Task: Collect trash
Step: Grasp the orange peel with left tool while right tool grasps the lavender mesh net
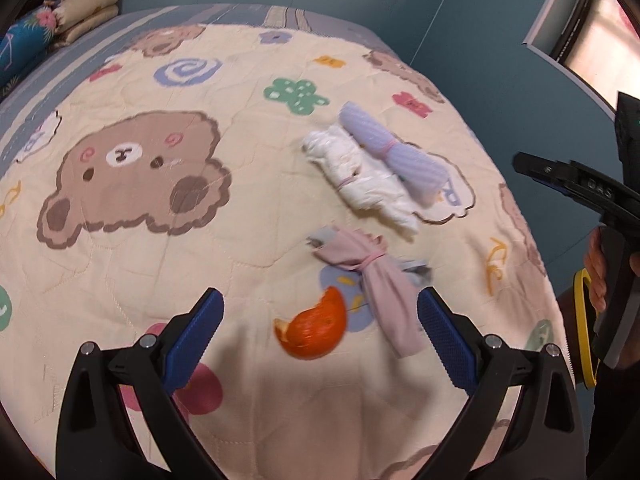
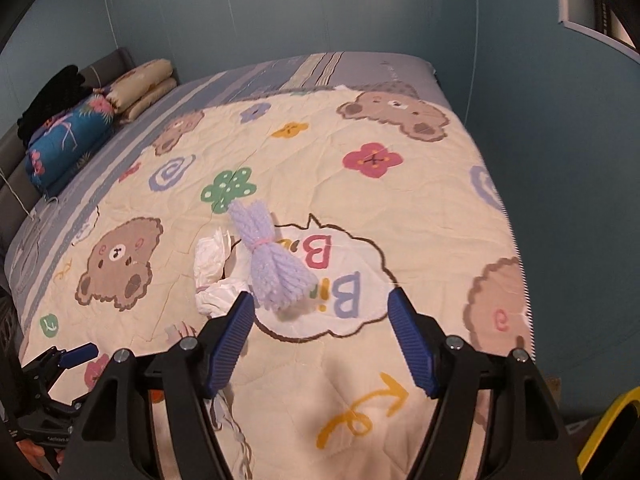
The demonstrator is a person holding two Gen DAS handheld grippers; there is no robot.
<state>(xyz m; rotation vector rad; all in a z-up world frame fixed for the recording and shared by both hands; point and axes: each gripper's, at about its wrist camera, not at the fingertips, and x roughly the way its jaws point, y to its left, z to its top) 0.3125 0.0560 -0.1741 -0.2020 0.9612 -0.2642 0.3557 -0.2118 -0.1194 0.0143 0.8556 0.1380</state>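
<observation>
Left gripper (image 1: 320, 322) released above orange peel (image 1: 311, 330); right gripper (image 2: 322, 330) released, partly hiding white bundle (image 2: 212, 270).

Soft quilted cloth on the bedspread (image 1: 132, 264), matt, cream with printed bears and stitched seams. Fuzzy, ribbed knit on the lavender bundle (image 2: 272, 268); crinkled, papery white on the bundle (image 1: 360, 172) beside it; smooth thin pink fabric on the tied bundle (image 1: 376, 280). Glossy, slightly dimpled rind on the orange peel (image 1: 314, 330). Matt black plastic on the left gripper (image 1: 320, 336) and right gripper (image 2: 320, 332), with blue ridged rubbery pads (image 1: 446, 334) and small shiny metal screws. Flat matt paint on the blue wall (image 2: 280, 12).
</observation>
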